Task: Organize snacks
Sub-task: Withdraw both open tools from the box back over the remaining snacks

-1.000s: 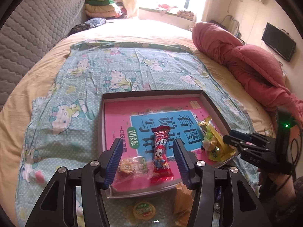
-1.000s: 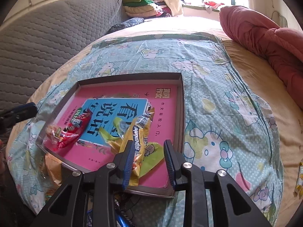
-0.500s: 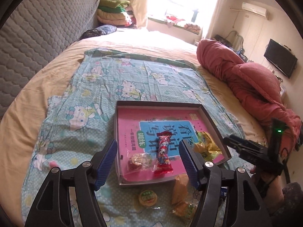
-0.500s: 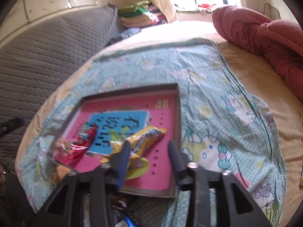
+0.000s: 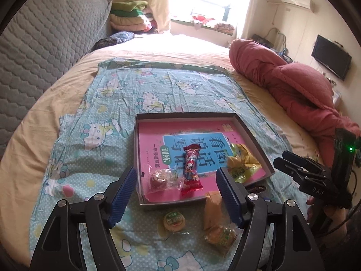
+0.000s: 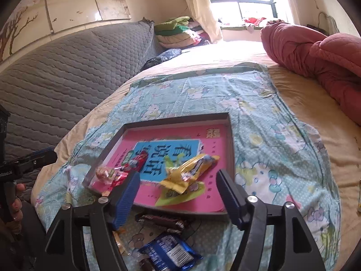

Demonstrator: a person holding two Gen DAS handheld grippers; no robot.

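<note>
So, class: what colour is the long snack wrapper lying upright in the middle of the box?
Red, with a cartoon figure printed on it; the left wrist view shows it best.

**What you cannot see clearly**

Your right finger [image 6: 227, 199] covers the tray's near corner [image 6: 223, 212]. The blue packet [image 6: 171, 251] runs behind your other finger, and a dark wrapper [image 6: 144, 263] is cut off below. The tan wrapper [image 5: 212, 205] is partly hidden, and its print is unreadable.

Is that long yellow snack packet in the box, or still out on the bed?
In the box. The yellow packet lies inside the box's rim, on the pink book, apart from the right gripper, whose jaws are opening.
</note>
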